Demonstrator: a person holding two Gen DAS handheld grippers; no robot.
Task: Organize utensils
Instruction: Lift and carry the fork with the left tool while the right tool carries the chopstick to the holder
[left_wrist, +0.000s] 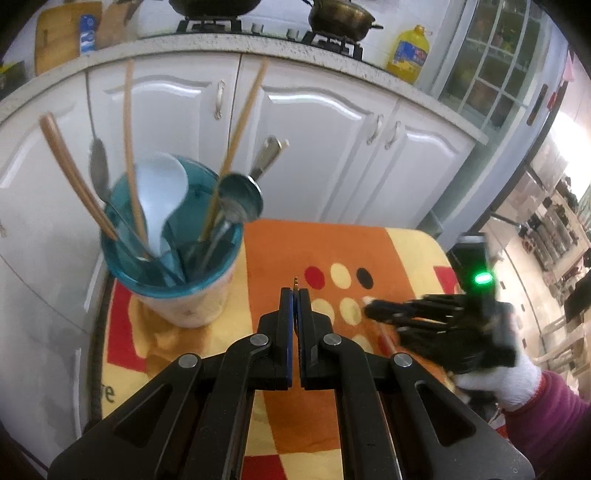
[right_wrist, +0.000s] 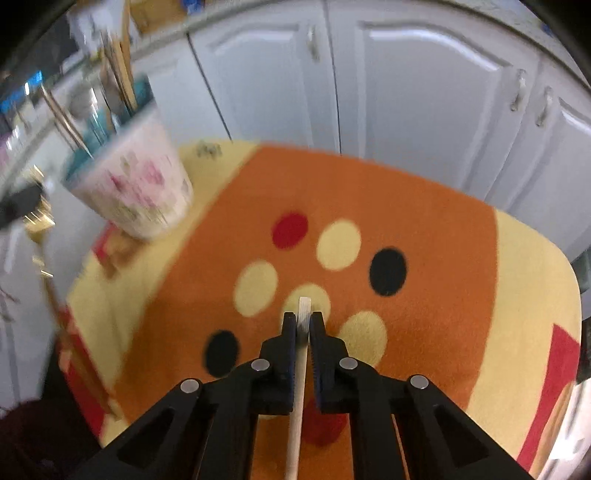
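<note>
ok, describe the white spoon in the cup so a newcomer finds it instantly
On the orange dotted mat, at its left corner by the white cabinets, stands a blue-rimmed cup full of utensils. The white spoon is the broad pale one; its neighbours are thin wooden chopsticks and metal spoons.

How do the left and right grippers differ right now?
1. The left gripper holds something thin whose brownish tip barely shows past its fingers; the right gripper is clamped on a pale wooden chopstick running between its fingers.
2. The left gripper hangs near the utensil cup; the right gripper is over the dotted mat, farther from that cup.
Both are black, point downward, and are closed.
</note>
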